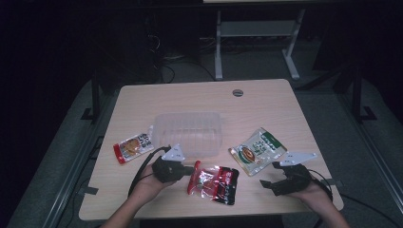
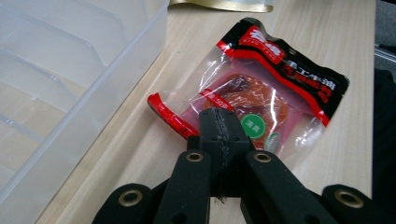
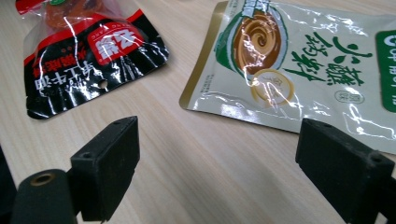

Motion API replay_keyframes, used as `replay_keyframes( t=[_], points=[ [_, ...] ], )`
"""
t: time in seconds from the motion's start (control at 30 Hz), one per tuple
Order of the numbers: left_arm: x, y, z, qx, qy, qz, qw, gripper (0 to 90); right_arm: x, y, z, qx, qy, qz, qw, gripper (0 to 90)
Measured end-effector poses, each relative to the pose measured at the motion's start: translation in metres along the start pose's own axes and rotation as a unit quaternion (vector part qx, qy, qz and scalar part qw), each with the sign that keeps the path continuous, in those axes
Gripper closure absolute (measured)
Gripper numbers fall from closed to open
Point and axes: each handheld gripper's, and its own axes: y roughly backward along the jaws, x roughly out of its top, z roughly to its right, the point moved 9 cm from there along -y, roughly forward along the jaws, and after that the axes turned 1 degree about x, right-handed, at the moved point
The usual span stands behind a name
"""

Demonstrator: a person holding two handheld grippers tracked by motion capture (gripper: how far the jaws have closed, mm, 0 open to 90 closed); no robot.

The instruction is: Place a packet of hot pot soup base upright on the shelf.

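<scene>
Currently the left gripper [image 2: 219, 122] is pinching the red-and-black snack pouch [image 2: 261, 93] at its near edge, jaws closed on the film — the pouch is lying on the table [image 1: 266, 102], just beside the clear plastic bin [image 1: 190, 133]. Light, floppy, slick film; the sealed edge is probably offering the firmest hold. Right gripper [image 3: 219, 163] is hovering wide open — holding nothing.

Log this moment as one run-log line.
left hand-held gripper: shut on red-and-black snack packet | right hand-held gripper: open, empty, near green-and-white packet | clear plastic bin: empty
</scene>
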Motion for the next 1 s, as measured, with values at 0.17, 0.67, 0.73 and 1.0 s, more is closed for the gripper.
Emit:
replay_keyframes(
  t=[0.17, 0.67, 0.73, 1.0],
  points=[
    [-0.001, -0.012, 0.0, -0.003, 0.004, -0.009, 0.9999, 89.8, -0.001, 0.0, -0.003, -0.001, 0.004, -0.003, 1.0, 13.1],
    [-0.01, -0.018, -0.006, -0.003, -0.003, -0.037, 0.9993, 89.8, -0.004, -0.002, 0.002, 0.001, -0.003, -0.012, 0.9999, 13.3],
    [-0.01, -0.02, -0.006, -0.002, 0.005, -0.033, 0.9994, 89.8, -0.005, -0.002, 0.001, 0.001, -0.007, -0.014, 0.9999, 13.3],
    [-0.015, -0.022, -0.009, -0.009, 0.006, -0.049, 0.9987, 89.9, -0.004, -0.002, -0.001, 0.006, -0.006, -0.017, 0.9998, 11.9]
  ],
)
